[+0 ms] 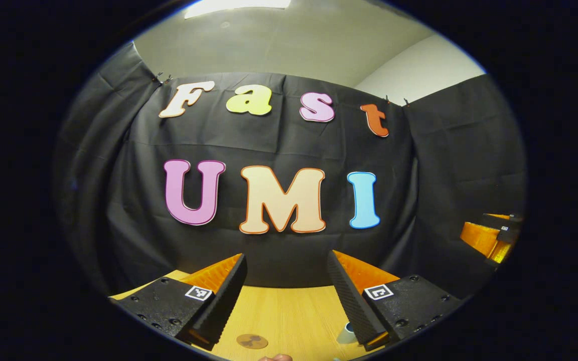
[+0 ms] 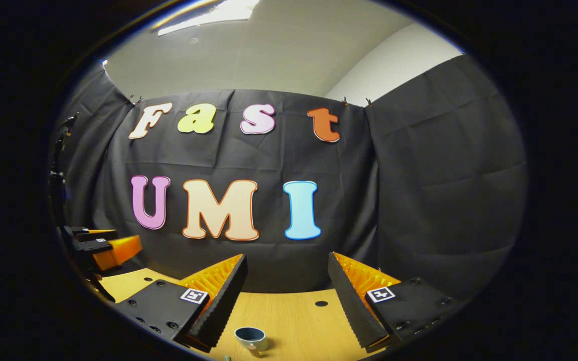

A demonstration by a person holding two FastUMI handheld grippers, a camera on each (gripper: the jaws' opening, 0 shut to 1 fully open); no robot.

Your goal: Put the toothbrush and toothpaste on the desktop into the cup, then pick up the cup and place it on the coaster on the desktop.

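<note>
Cup (image 2: pixel 251 339) upright on desktop (image 2: pixel 294 321), contents unclear.

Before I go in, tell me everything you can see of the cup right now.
The cup stands upright on the wooden desktop, low in the right gripper view between the open right tool's fingers but untouched. It looks blue-grey with a paler body, mouth open upward. Whether anything is inside cannot be told. The left gripper view catches its edge.

Wood desktop (image 2: pixel 294 321) w/ cup (image 2: pixel 251 339), coaster (image 1: pixel 252 341)
</note>
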